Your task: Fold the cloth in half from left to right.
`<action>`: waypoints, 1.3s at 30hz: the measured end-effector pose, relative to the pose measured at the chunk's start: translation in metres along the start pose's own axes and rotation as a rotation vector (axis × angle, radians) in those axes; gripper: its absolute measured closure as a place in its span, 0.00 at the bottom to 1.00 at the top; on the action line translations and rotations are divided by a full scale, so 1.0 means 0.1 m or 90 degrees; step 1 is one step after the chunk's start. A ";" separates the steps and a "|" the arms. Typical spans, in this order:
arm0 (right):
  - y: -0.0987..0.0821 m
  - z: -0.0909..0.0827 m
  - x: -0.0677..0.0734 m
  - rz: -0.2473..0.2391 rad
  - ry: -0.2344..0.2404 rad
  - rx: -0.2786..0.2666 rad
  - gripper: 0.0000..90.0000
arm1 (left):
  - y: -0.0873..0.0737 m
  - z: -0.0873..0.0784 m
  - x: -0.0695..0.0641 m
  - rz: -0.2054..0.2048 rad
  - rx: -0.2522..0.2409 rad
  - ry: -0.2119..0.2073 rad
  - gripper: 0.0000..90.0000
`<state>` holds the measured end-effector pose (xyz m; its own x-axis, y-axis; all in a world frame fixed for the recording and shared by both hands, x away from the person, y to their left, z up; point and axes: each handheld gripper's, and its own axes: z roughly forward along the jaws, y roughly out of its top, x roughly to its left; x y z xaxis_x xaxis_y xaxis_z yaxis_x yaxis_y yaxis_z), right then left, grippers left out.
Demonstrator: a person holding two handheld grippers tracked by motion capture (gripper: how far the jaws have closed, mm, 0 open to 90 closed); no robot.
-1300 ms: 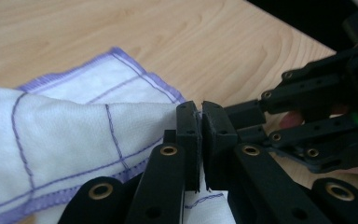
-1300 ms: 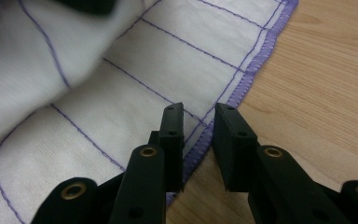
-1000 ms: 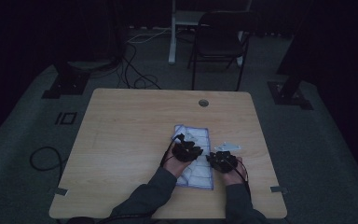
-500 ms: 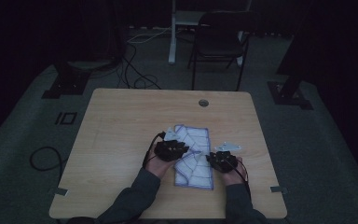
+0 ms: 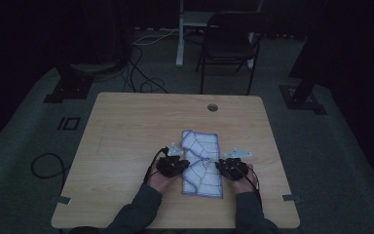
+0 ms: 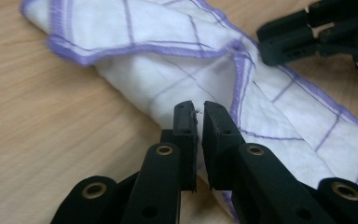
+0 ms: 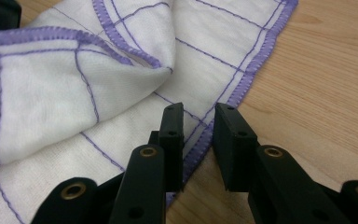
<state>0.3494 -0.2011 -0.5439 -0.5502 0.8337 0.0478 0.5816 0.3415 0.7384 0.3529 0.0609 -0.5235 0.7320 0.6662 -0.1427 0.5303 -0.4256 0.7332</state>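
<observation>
Now pinching a fold of the cloth (image 6: 177, 88): left hand-held gripper (image 6: 199, 108), jaws pressed nearly together with only a sliver of white fabric between the tips. Sits at the cloth's left edge in the high view, left hand-held gripper (image 5: 173, 165) drawn back toward the person compared with a second ago, when it reached over the middle of the fabric. Right hand-held gripper (image 7: 200, 122) slightly spread, straddling the purple-stitched hem without clear bite; hardly moved over the last second, parked at the cloth's right edge, right hand-held gripper (image 5: 231, 167). Visible too from the left gripper view, far side of the fabric, right hand-held gripper (image 6: 307, 35).

Between the two, the cloth (image 5: 202, 163): white with purple grid lines, lying on the bench (image 5: 126, 136) toward its near right part. Left portion folded over onto itself since a second ago, leaving a narrower, rumpled strip with a raised diagonal flap. Probably a folding job, with one lengthwise fold roughly laid; likely remaining: release on the left, smoothing, then a second fold. Beyond the bench, a dark chair (image 5: 229, 46) and loose floor cables (image 5: 141, 73).
</observation>
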 end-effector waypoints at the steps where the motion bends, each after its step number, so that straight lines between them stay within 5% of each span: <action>1: 0.00 0.00 0.00 -0.001 0.000 0.000 0.82 | -0.01 0.01 -0.03 0.000 -0.001 -0.004 0.93; 29: 0.00 0.00 -0.01 0.004 0.004 0.000 0.82 | 0.01 0.33 -0.69 0.082 0.033 -0.100 0.91; 39: 0.00 0.00 -0.02 0.010 0.005 0.000 0.83 | -0.03 0.37 -0.81 0.105 0.048 -0.109 0.91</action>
<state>0.3504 -0.2025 -0.5440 -0.5459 0.8354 0.0643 0.5895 0.3284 0.7380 0.3078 -0.0144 -0.5392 0.8699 0.4730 -0.1398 0.4228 -0.5691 0.7052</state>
